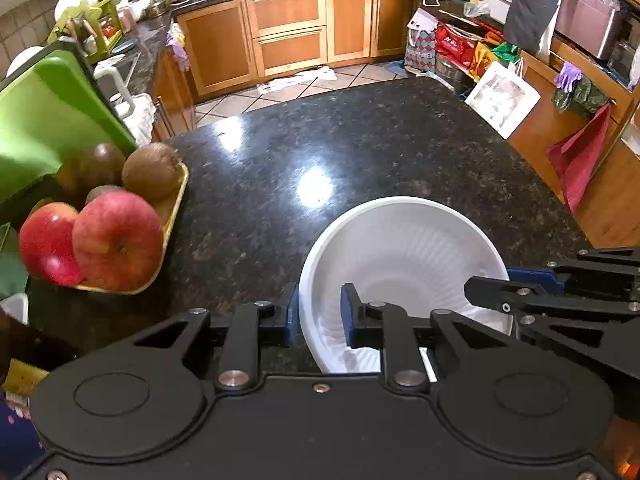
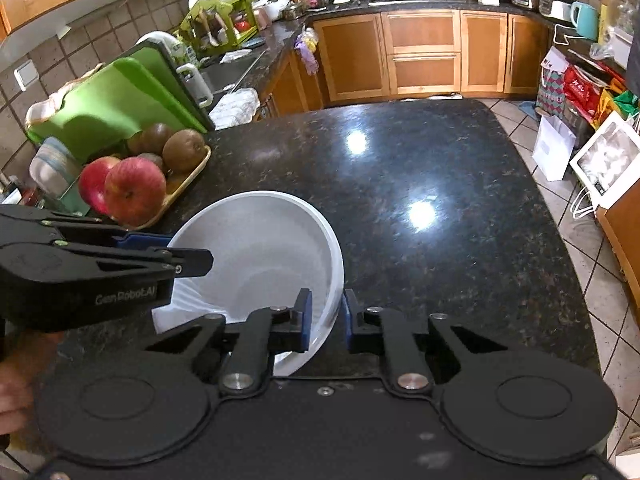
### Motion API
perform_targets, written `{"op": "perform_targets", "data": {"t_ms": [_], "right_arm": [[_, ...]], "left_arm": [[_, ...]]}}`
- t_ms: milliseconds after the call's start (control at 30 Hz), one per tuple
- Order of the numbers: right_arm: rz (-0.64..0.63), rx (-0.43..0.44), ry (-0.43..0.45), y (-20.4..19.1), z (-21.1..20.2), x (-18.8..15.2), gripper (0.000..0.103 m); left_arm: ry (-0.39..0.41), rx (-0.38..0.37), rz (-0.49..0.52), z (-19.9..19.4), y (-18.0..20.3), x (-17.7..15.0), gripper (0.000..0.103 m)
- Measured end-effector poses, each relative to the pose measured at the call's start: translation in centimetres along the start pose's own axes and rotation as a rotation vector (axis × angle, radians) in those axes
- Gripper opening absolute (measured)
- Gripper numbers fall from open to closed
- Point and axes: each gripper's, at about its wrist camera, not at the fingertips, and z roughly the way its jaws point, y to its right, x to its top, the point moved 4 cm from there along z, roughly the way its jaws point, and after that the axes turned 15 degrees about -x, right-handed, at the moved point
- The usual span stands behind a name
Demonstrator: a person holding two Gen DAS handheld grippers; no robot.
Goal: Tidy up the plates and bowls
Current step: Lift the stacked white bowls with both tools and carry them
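A white ribbed bowl rests on the black granite counter. It also shows in the right wrist view. My left gripper straddles the bowl's left rim, one finger inside and one outside, with a small gap around the wall. My right gripper straddles the bowl's right rim the same way. Each gripper shows in the other's view, the right gripper at the bowl's right side and the left gripper at its left side. No other plates or bowls are near.
A yellow tray with apples and kiwis stands left of the bowl. A green cutting board leans behind it. A dish rack stands by the sink at the far left. The counter's edge drops to the tiled floor on the right.
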Motion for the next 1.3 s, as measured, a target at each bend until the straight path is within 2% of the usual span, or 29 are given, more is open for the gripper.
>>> {"op": "perform_targets", "data": {"t_ms": [267, 500, 667, 833, 967, 1133, 1300], "right_arm": [[-0.059, 0.064, -0.022, -2.6, -1.4, -1.5, 0.017], [-0.141, 0.139, -0.025, -5.6, -3.1, -3.9, 0.017], [-0.208, 0.173, 0.020, -7.6, -4.5, -5.3, 0.017], [-0.233, 0.172, 0.042, -8.5, -4.7, -5.7, 0.017], [-0.224, 0.163, 0.026, -8.1, -4.3, -5.6, 0.017], [-0.221, 0.151, 0.011, -8.1, -4.2, -5.8, 0.020], [-0.224, 0.146, 0.013, -7.9, -4.5, -5.9, 0.021]], "left_arm": [[-0.050, 0.014, -0.023, -2.3, -1.1, -2.8, 0.028], [-0.111, 0.037, -0.023, -4.9, -1.6, -7.2, 0.028], [-0.115, 0.045, -0.018, -7.0, -2.0, -9.8, 0.028], [-0.087, 0.051, -0.018, -7.6, -2.4, -11.0, 0.028], [-0.063, 0.024, -0.029, -7.6, -3.0, -11.0, 0.028], [-0.086, -0.067, -0.114, -7.0, -4.2, -11.3, 0.029], [-0.084, -0.074, -0.122, -7.0, -4.1, -11.5, 0.029]]}}
